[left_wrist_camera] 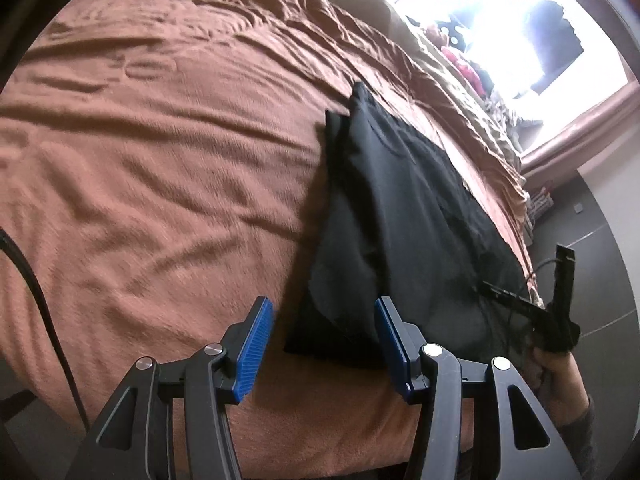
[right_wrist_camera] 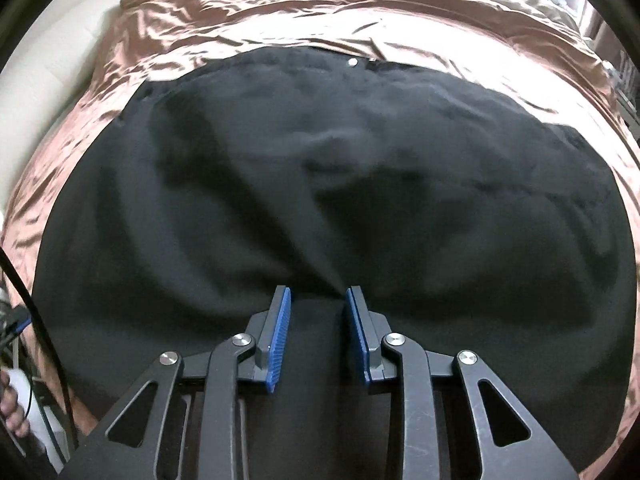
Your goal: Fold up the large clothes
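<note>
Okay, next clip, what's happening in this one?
A person with a handheld gripper in each hand is folding a black garment spread on a bed with a rust-brown cover. The right gripper is partly open over a raised ridge of the cloth. The left gripper is open at the garment's near corner, holding nothing.

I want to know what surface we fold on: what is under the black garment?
The black garment lies on a wrinkled rust-brown bedspread, which shows all around it. Whatever sits directly beneath the cloth is covered, so nothing else can be confirmed.
</note>
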Available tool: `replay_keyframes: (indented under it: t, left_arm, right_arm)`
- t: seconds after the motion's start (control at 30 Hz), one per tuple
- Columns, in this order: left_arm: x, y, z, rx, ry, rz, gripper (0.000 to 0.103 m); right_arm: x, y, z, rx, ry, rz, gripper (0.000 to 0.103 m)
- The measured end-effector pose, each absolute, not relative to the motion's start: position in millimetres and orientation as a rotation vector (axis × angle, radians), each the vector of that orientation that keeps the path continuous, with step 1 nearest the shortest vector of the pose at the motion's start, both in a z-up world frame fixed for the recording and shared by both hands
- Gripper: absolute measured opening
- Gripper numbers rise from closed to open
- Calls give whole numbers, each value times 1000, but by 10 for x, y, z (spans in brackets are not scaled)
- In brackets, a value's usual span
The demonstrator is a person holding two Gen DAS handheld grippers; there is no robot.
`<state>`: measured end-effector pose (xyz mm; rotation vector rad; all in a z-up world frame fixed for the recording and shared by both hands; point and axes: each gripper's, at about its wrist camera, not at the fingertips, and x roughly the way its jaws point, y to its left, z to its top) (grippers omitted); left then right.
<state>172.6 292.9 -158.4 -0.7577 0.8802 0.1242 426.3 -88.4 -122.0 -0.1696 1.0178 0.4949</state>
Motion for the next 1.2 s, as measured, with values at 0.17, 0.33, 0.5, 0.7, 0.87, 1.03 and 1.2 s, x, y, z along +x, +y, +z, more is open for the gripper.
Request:
replay_keyframes:
  t: [0.17,0.33,0.5,0.7,0.87,1.03,1.2]
  left_arm:
    - [1727,3010,-1597,-803,868,126,54]
    - [1776,2999,-1670,-824,883,120,54]
    - [1864,2976,-1696,-781,905,124,54]
    - [1870,2993,-1696,-769,913,138,54]
    - [1862,2997,-1715,-781,915,150,54]
    - [1882,2954,-1720,-821,929,126,54]
    - [1955,2903,-1746,-860,971,111,54]
  right_arm:
    - [4561,-724,-1223,-170,1013,474,21]
    - [4898,-602,-1263,-159,1018,464,20]
    - [5178,-462,-1290,-183,1000,441,19]
    - [5413,-286,-1324,-220,960,400,19]
    - [5533,-314,-1216,-165,985,400,19]
    - [5105,-492,-966,-154,939,498,19]
    - [4508,-737,-959,-152,931,595,19]
